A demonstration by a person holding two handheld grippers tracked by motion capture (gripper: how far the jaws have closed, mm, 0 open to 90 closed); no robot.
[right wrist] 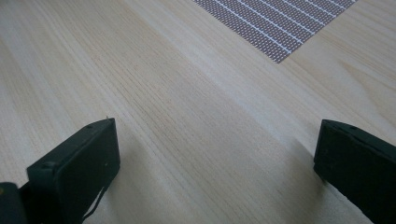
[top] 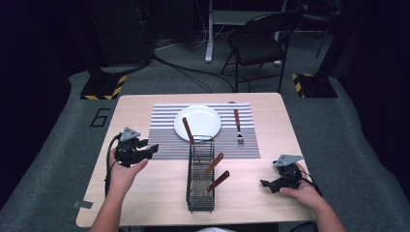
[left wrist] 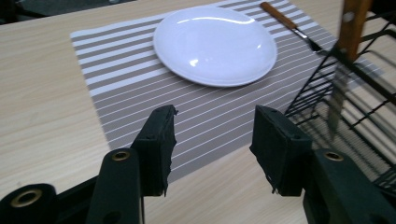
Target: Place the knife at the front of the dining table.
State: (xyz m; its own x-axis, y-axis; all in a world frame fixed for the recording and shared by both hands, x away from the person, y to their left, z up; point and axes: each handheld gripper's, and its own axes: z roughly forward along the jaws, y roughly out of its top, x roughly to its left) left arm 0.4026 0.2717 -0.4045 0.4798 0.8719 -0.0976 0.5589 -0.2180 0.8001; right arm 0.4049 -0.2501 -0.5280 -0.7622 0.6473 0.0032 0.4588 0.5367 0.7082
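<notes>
Wire caddy [top: 199, 181] holds three wood-handled utensils; fork [top: 238, 126] laid right of it beside plate [top: 197, 122]. Left gripper [top: 145, 151] left of caddy, released, empty; right gripper [top: 269, 184] released. Three left.

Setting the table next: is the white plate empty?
Empty. The plate on the striped placemat shows a bare, glossy surface in the left gripper view.

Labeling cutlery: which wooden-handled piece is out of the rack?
The fork, lying flat on the striped mat right of the plate. The other three stand tilted in the wire rack, handles up.
</notes>
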